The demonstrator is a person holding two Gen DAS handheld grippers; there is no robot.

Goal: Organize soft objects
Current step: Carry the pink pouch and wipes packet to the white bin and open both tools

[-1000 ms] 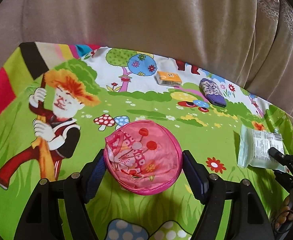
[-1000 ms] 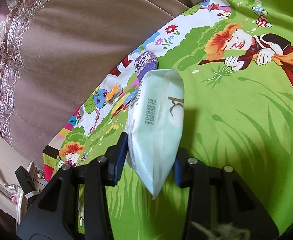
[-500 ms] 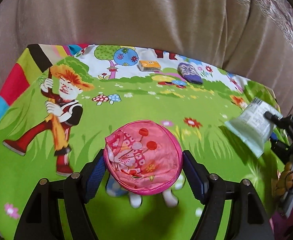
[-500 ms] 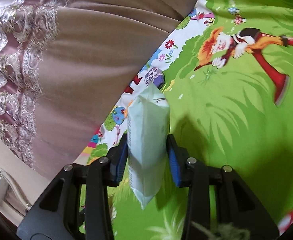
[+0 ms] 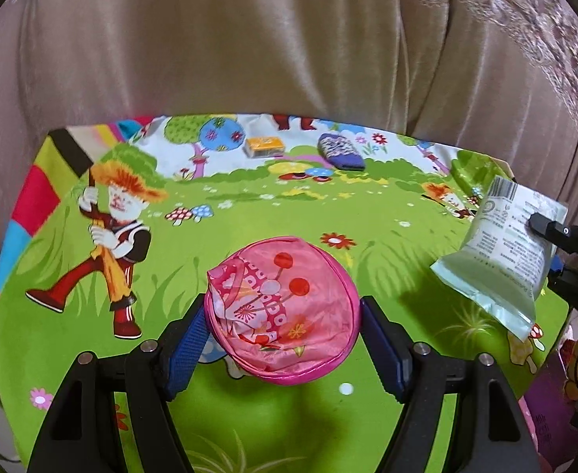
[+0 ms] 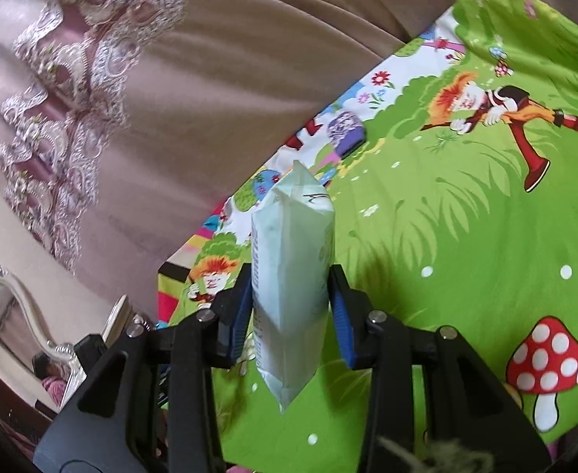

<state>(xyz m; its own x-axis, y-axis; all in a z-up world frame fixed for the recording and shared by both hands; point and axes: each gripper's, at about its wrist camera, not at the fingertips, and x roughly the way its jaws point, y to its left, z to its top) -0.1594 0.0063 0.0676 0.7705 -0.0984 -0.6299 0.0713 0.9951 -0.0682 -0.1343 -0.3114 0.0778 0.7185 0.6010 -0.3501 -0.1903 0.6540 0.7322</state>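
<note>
**A:** What are the left tongs (image 5: 283,349) gripping?

**B:** A round pink fabric pouch (image 5: 283,309), printed with red dots and flowers. The blue pads (image 5: 186,349) press on its two sides, and it hangs clear above the table (image 5: 249,216), which is draped in a bright green cartoon cloth.

**A:** And the right tongs (image 6: 291,307)?

**B:** Clamped on a pale green plastic pack (image 6: 291,276), held edge-on and upright between the pads, also lifted off the cloth. From the left wrist camera the same pack shows at the right edge, its printed back and barcode facing the lens.

**A:** What is left on the table?

**B:** Two things at the far edge, near the beige curtain (image 5: 230,39): a small orange packet (image 5: 264,146) and, just to its right, a purple patterned knitted piece (image 5: 340,151). They lie apart, not touching. The right wrist camera shows the knitted piece too, beyond the top of the pack.
</note>
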